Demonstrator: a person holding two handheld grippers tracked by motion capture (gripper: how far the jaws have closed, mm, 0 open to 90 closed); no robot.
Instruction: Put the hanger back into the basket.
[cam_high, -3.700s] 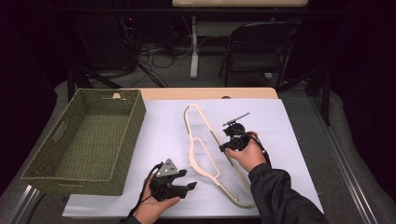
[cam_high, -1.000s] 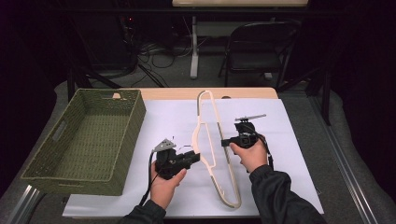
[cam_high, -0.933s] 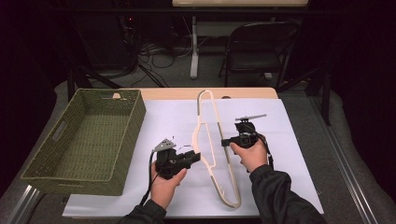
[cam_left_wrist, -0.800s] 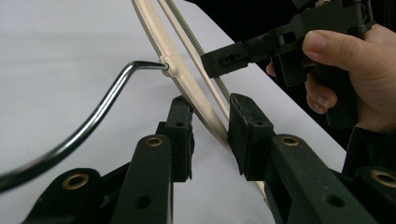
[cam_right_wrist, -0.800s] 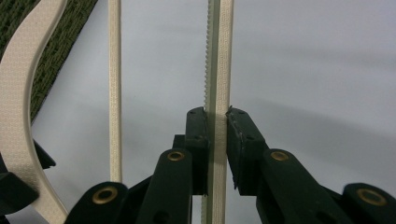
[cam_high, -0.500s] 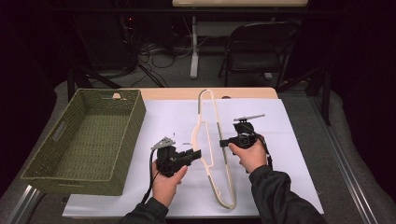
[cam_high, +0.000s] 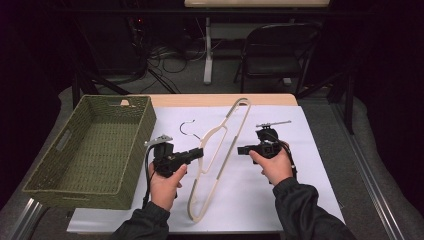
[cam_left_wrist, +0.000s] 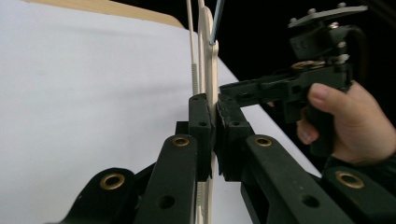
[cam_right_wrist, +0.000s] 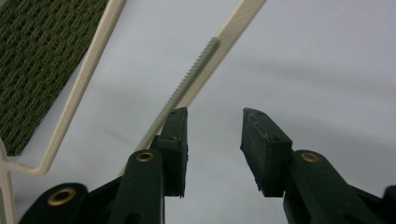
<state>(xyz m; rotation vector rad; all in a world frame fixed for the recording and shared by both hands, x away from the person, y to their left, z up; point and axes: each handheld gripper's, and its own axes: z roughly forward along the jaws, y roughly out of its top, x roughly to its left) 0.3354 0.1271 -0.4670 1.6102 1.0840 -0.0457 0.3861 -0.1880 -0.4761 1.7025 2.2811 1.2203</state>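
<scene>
A cream-coloured plastic clothes hanger (cam_high: 220, 150) with a thin dark wire hook (cam_high: 187, 125) stands raised and tilted over the white-covered table (cam_high: 310, 170). The left black two-jaw gripper (cam_high: 199, 153), held in a hand (cam_high: 164, 186) rising from the bottom edge, meets the hanger at its neck below the hook. The right black gripper (cam_high: 240, 149), held in the other hand (cam_high: 274, 164), points leftward with its tip just beside the hanger's long bar, not visibly touching it. An olive-green woven rectangular basket (cam_high: 90, 145) sits on the table's left side. Beyond the table stands a dark folding chair (cam_high: 275, 50).
</scene>
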